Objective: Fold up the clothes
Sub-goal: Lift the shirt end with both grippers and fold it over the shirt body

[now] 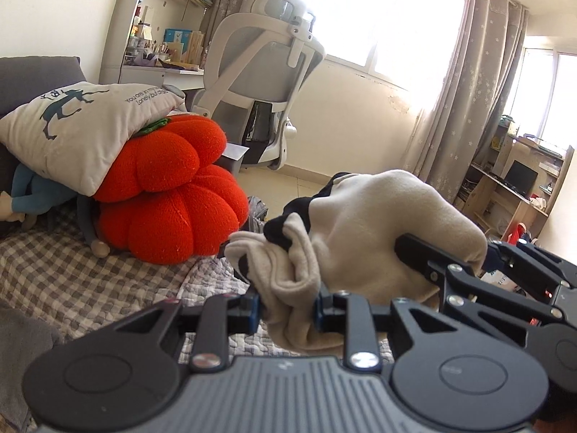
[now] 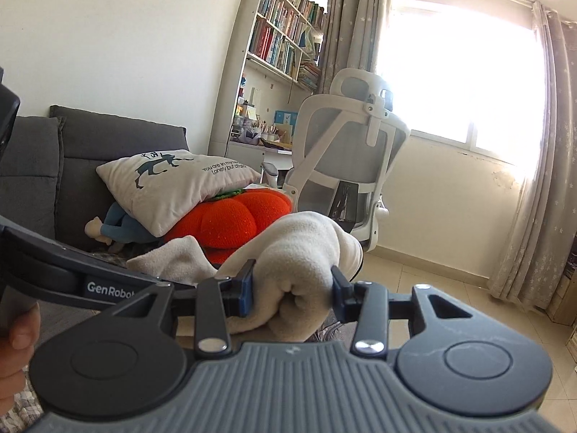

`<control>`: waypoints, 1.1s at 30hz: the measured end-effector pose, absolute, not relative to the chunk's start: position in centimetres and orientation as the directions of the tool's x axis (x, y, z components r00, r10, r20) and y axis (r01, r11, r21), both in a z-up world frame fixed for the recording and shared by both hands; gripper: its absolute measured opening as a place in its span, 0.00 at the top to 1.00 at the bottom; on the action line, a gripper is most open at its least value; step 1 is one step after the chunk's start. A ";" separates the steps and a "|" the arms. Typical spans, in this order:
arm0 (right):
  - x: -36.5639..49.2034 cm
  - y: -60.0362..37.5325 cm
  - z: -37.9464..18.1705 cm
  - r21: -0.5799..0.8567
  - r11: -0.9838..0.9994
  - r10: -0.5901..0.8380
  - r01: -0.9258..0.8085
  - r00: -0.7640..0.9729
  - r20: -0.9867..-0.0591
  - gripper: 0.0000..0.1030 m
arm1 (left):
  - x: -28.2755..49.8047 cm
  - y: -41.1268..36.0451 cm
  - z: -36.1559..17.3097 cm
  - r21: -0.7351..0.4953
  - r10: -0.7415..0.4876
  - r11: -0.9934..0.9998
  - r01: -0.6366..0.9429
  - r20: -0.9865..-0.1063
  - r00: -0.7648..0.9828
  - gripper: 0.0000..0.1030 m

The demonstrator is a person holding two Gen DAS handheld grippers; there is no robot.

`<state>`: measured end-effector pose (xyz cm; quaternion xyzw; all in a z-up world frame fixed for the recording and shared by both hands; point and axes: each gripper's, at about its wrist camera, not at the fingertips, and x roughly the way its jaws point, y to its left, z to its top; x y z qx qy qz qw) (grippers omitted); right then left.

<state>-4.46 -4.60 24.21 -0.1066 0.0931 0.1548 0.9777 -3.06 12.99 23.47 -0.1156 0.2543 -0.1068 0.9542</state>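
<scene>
A cream garment with a dark navy trim (image 1: 360, 216) hangs bunched in the air between both grippers. My left gripper (image 1: 286, 303) is shut on a thick wad of its cloth, which spills below the pads. In the same view my right gripper (image 1: 447, 252) grips the garment's far right side. The right wrist view shows my right gripper (image 2: 293, 283) shut on a rolled fold of the cream garment (image 2: 306, 245). The left gripper's dark body (image 2: 90, 281) reaches in from the left, with a hand (image 2: 18, 328) on it.
Below lies a checked blanket (image 1: 72, 274) on a grey sofa (image 2: 90, 166). Two orange pumpkin cushions (image 1: 169, 198) and a white printed pillow (image 1: 79, 133) sit stacked at the back. A white office chair (image 1: 259, 83), bookshelves (image 2: 281, 36) and a curtained window stand behind.
</scene>
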 end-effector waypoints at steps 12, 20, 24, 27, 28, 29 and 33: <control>-4.2 1.1 20.1 -0.340 0.843 0.306 -0.416 0.892 -0.332 0.58 | -5.7 17.6 16.0 -0.489 -0.300 0.872 0.025 -0.493 0.817 0.74; -2.3 10.4 21.8 -0.273 0.765 0.509 -0.583 0.808 -0.297 0.58 | -7.3 28.0 18.0 -0.462 -0.072 0.874 -0.150 -0.428 0.901 0.74; -1.3 17.3 23.6 -0.218 0.652 0.681 -0.726 0.687 -0.254 0.58 | -10.2 33.7 20.0 -0.419 0.129 0.860 -0.292 -0.374 0.919 0.74; -0.2 22.5 23.9 -0.152 0.536 0.798 -0.830 0.558 -0.230 0.58 | -12.0 36.3 20.0 -0.326 0.317 0.847 -0.421 -0.326 0.890 0.73; 0.3 23.9 23.7 -0.129 0.499 0.827 -0.857 0.516 -0.224 0.58 | -12.2 36.9 19.6 -0.297 0.369 0.837 -0.459 -0.313 0.875 0.73; 0.8 25.0 23.3 -0.113 0.470 0.847 -0.875 0.484 -0.222 0.58 | -12.2 37.3 18.9 -0.276 0.409 0.826 -0.491 -0.305 0.860 0.73; 4.5 28.3 17.9 -0.015 0.371 0.890 -0.929 0.360 -0.280 0.58 | -10.7 38.6 13.1 -0.225 0.488 0.786 -0.576 -0.347 0.801 0.73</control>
